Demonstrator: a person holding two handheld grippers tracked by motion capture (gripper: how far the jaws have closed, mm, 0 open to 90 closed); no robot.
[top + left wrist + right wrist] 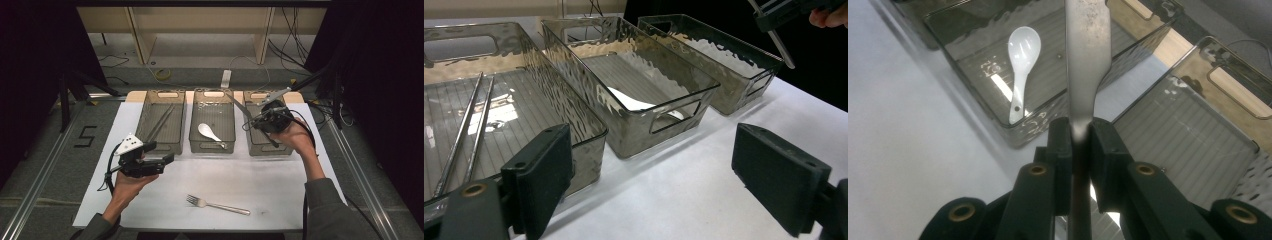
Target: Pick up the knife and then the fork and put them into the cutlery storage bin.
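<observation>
Steel table knife [1087, 65] clamped in right hand-held gripper [270, 120], held above the right tray [255, 146].
Jaws pinch the knife's narrow part, blade pointing away toward the middle tray [212, 146], where a white ceramic spoon [209, 132] lies. Left hand-held gripper [159, 153] is wide open, nothing between its pads, hovering over the white sheet [280, 185] just in front of the left tray [589, 145], which holds metal chopsticks [469, 135]. Fork [216, 204] lies on the table near the front edge, well apart from both grippers.
</observation>
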